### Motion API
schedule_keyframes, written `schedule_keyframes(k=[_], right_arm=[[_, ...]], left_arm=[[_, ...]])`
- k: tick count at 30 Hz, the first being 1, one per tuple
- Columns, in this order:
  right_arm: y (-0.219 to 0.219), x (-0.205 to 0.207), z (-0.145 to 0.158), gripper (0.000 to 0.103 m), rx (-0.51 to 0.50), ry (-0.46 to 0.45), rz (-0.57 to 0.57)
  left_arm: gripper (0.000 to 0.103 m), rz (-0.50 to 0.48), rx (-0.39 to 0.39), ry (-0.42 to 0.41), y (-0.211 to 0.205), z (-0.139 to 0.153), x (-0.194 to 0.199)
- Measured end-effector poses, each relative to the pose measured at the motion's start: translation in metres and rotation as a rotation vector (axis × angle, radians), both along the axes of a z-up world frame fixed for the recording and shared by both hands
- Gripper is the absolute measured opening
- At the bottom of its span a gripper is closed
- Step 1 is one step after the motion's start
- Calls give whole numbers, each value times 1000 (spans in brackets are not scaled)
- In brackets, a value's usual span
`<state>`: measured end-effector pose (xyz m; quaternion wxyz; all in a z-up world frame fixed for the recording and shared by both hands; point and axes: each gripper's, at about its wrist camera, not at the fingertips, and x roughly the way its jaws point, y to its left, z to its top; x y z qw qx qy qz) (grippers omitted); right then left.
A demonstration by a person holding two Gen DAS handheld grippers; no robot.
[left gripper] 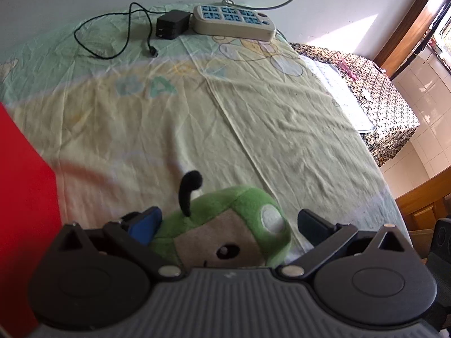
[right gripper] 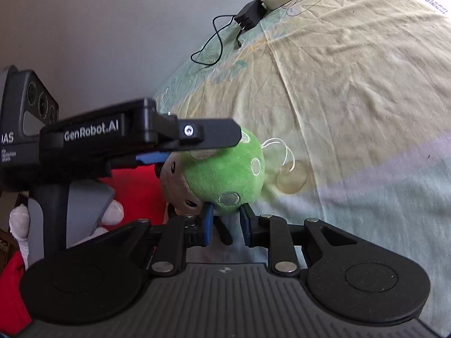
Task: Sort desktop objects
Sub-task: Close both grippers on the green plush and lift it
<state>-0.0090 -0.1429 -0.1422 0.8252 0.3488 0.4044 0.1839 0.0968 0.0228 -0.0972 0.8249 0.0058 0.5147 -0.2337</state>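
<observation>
A green plush toy (left gripper: 225, 225) with a beige face and a black antenna lies on the cloth-covered surface, between the wide-open fingers of my left gripper (left gripper: 229, 222). In the right wrist view the same toy (right gripper: 225, 169) is round and green with pale spots. My right gripper (right gripper: 225, 219) is nearly closed at the toy's lower edge, pinching its black antenna. The left gripper's body (right gripper: 112, 135) crosses that view above the toy. A clear suction cup (right gripper: 291, 178) on a white string lies beside the toy.
A beige power strip (left gripper: 234, 22) and a black charger (left gripper: 172, 24) with its cable lie at the far edge by the wall. A red object (left gripper: 25, 211) stands at the left. A patterned covered box (left gripper: 377, 98) sits at the right.
</observation>
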Motion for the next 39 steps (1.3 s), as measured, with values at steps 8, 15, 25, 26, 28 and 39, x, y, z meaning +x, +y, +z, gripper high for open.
schedule_keyframes(k=[8, 15, 25, 26, 28, 39], right_arm=[[-22, 25, 5, 32, -17, -53, -45], [-52, 6, 2, 32, -38, 0, -54], [-36, 23, 18, 58, 88, -28, -52], [-30, 29, 20, 59, 81, -31, -30], [-20, 39, 21, 59, 60, -32, 11], [2, 68, 1, 63, 105, 56, 70]], left_arm=[[102, 122, -265, 179, 37, -9, 6], [101, 100, -281, 152, 46, -5, -31], [101, 81, -127, 101, 36, -17, -34], [101, 86, -124, 85, 37, -14, -32], [101, 90, -80, 40, 34, -7, -30], [82, 126, 96, 2, 27, -15, -24]])
